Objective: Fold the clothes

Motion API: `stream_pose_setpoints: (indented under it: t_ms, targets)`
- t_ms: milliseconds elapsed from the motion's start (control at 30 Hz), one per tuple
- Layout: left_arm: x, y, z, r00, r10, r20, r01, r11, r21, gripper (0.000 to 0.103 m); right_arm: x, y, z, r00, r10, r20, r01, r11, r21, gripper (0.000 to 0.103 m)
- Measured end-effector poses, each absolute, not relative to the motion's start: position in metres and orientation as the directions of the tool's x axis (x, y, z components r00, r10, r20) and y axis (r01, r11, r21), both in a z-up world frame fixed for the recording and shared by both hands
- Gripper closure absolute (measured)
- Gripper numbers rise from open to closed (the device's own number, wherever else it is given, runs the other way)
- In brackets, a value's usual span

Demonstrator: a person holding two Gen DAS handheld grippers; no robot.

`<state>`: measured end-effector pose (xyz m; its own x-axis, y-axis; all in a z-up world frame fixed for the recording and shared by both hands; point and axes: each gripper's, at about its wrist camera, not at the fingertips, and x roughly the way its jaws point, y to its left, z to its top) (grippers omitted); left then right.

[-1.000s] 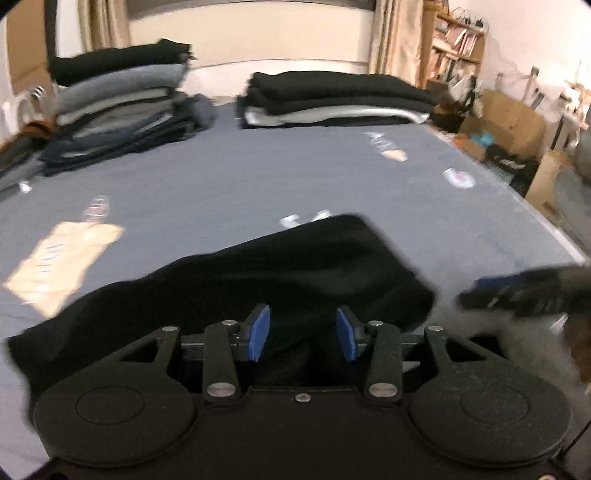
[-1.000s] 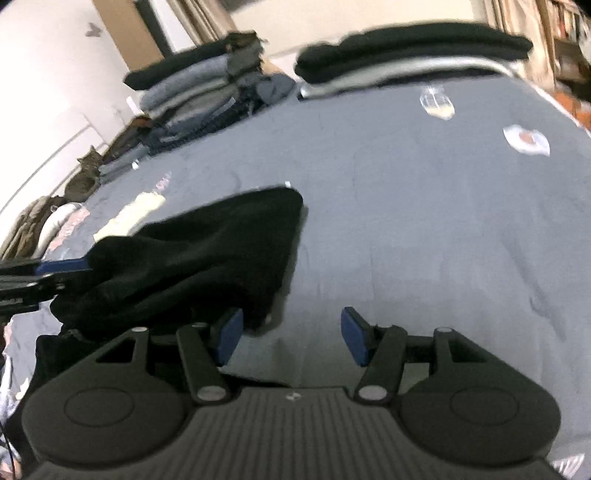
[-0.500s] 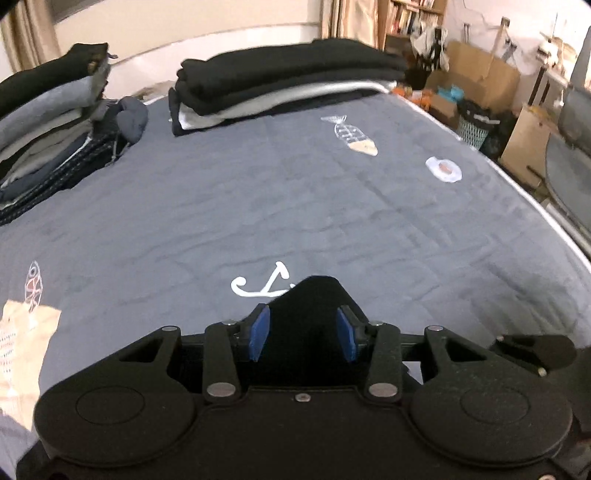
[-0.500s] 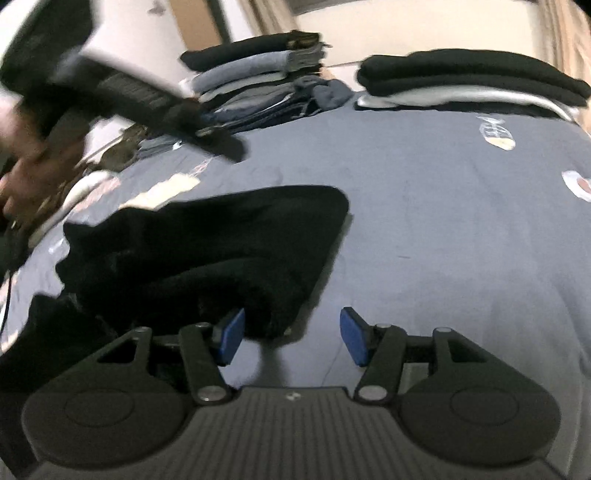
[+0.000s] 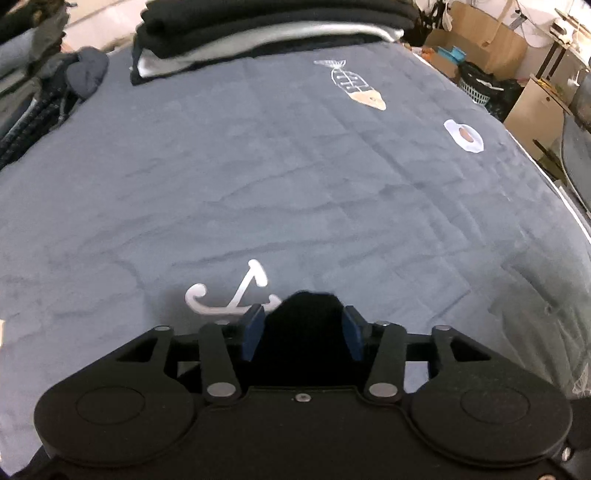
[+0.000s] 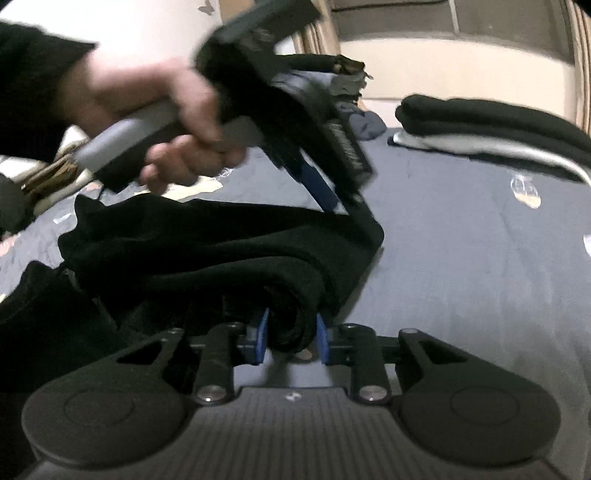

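Left wrist, gripper: the left gripper (image 5: 302,334) has its blue pads either side of a peak of the black garment (image 5: 303,325), which fills the gap between them; clenched on cloth, by the look of it.
Left wrist, surroundings: grey-blue bedspread (image 5: 295,177) with an anchor print (image 5: 236,291) just beyond the pads, a fish print (image 5: 354,85) and a fried-egg print (image 5: 463,134) farther off; a folded stack of black and grey clothes (image 5: 273,33) at the far edge.
Left wrist, change: a second ago the garment lay spread in front of this gripper; now only the pinched peak shows and the bedspread ahead is bare, so this end has been lifted.
Right wrist, gripper: the right gripper (image 6: 291,338) is closed on a thick rolled fold of the black garment (image 6: 221,258).
Right wrist, other tool: the person's hand (image 6: 166,125) holds the left gripper (image 6: 332,199) raised, its tip at the garment's far corner, blurred.
Right wrist, change: half a second ago these fingers stood wide apart beside the cloth; now they pinch it.
Meaning: both ends look held, the garment bunched and partly off the bed, apparently mid-fold or being carried to lay flat; which one I cannot tell.
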<state>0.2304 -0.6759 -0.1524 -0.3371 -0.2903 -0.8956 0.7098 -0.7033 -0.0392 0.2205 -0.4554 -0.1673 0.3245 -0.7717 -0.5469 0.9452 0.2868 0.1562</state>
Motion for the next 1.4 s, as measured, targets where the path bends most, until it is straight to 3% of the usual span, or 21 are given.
stream_pose_setpoints:
  t_ms: [67,200,233,333,367,433,667,1000,1033,1067,1133,1233,1400]
  targets:
    - [0.226,-0.681,-0.158,-0.323,-0.256,-0.911,0.705,-0.707,-0.052,0.046,0.220,-0.456,-0.169,0.326,-0.768,-0.551,0.945,0.285,0.162,0.073]
    - [0.219,-0.684,-0.168,-0.290,-0.211,-0.933,0.676,-0.735,-0.044,0.046,0.219,-0.457,-0.171,0.330,-0.761,-0.559,0.944,0.279,0.178,0.073]
    - [0.218,-0.683,-0.169,-0.287,-0.198,-0.937,0.668,-0.742,-0.048,0.049,0.218,-0.457,-0.172,0.333,-0.761,-0.557,0.943,0.277,0.184,0.073]
    - [0.214,-0.678,-0.172,-0.292,-0.165,-0.942,0.633,-0.772,-0.061,0.084,0.218,-0.457,-0.172,0.330,-0.762,-0.557,0.944,0.267,0.194,0.077]
    - [0.212,-0.677,-0.171,-0.295,-0.170,-0.940,0.628,-0.776,-0.057,0.090,0.218,-0.458,-0.172,0.325,-0.764,-0.557,0.946,0.262,0.193,0.079]
    - [0.212,-0.676,-0.167,-0.303,-0.191,-0.934,0.630,-0.776,-0.046,0.095,0.218,-0.459,-0.171,0.317,-0.768,-0.556,0.949,0.252,0.192,0.090]
    - [0.219,-0.686,-0.144,-0.343,-0.288,-0.894,0.693,-0.721,-0.034,0.097,0.203,-0.434,-0.163,0.383,-0.770,-0.511,0.922,0.288,0.257,0.093]
    - [0.234,-0.663,-0.125,-0.394,-0.349,-0.850,0.728,-0.684,-0.056,0.092,0.185,-0.400,-0.155,0.414,-0.659,-0.628,0.910,0.305,0.281,0.103]
    - [0.235,-0.661,-0.123,-0.398,-0.355,-0.846,0.731,-0.680,-0.058,0.087,0.185,-0.401,-0.153,0.408,-0.669,-0.622,0.913,0.302,0.275,0.103]
    - [0.236,-0.659,-0.120,-0.403,-0.362,-0.841,0.734,-0.677,-0.061,0.074,0.185,-0.401,-0.150,0.402,-0.678,-0.615,0.916,0.299,0.269,0.103]
    - [0.248,-0.650,-0.108,-0.437,-0.376,-0.817,0.741,-0.666,-0.090,0.063,0.184,-0.402,-0.144,0.388,-0.699,-0.601,0.922,0.292,0.255,0.099]
    - [0.285,-0.623,-0.079,-0.479,-0.402,-0.780,0.764,-0.629,-0.145,0.057,0.191,-0.408,-0.137,0.352,-0.728,-0.589,0.936,0.281,0.212,0.096]
    - [0.365,-0.559,-0.060,-0.461,-0.484,-0.744,0.837,-0.517,-0.182,0.057,0.215,-0.413,-0.142,0.332,-0.725,-0.604,0.937,0.328,0.120,0.069]
